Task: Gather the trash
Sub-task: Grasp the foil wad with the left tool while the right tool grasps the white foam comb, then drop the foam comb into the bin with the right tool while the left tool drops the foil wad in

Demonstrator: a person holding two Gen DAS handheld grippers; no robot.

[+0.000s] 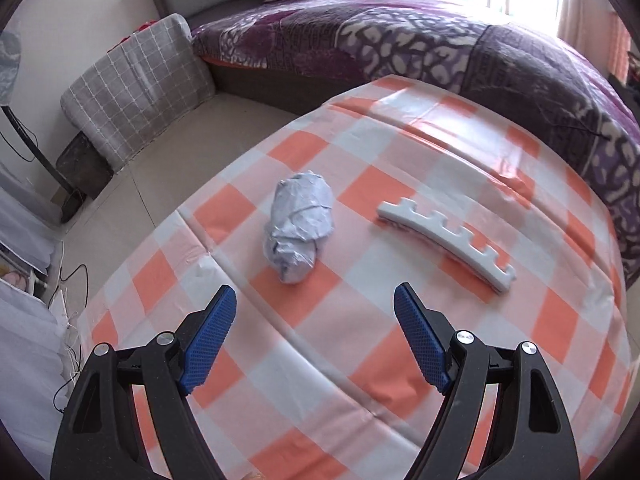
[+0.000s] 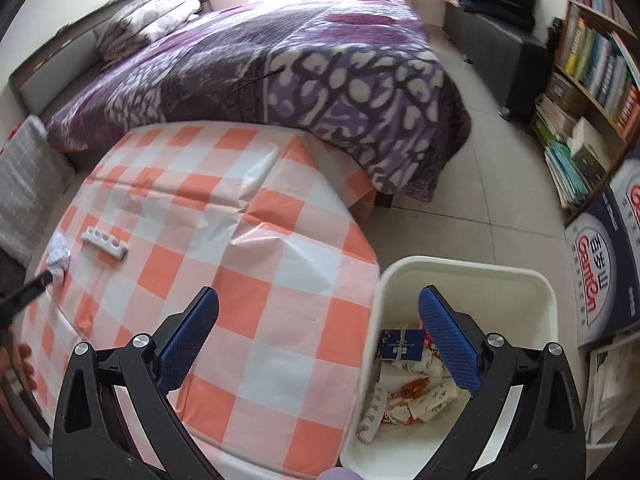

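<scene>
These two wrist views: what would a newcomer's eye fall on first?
First the orange-and-white checked tablecloth, which fills both views. On it lie a crumpled grey-white wad and, to its right, a white notched foam strip, both ahead of the open left tongs. Beside the table stands a white bin with wrappers and paper scraps inside, under the open right tongs.

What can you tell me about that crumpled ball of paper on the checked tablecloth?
The crumpled paper ball is pale grey-white, wadded into a longish lump with creased folds. It lies on the orange-and-white checked tablecloth, left of a white notched plastic strip and apart from it. The left gripper is open just in front of it; in the right wrist view one finger looks very near the ball, though contact is unclear.
</scene>
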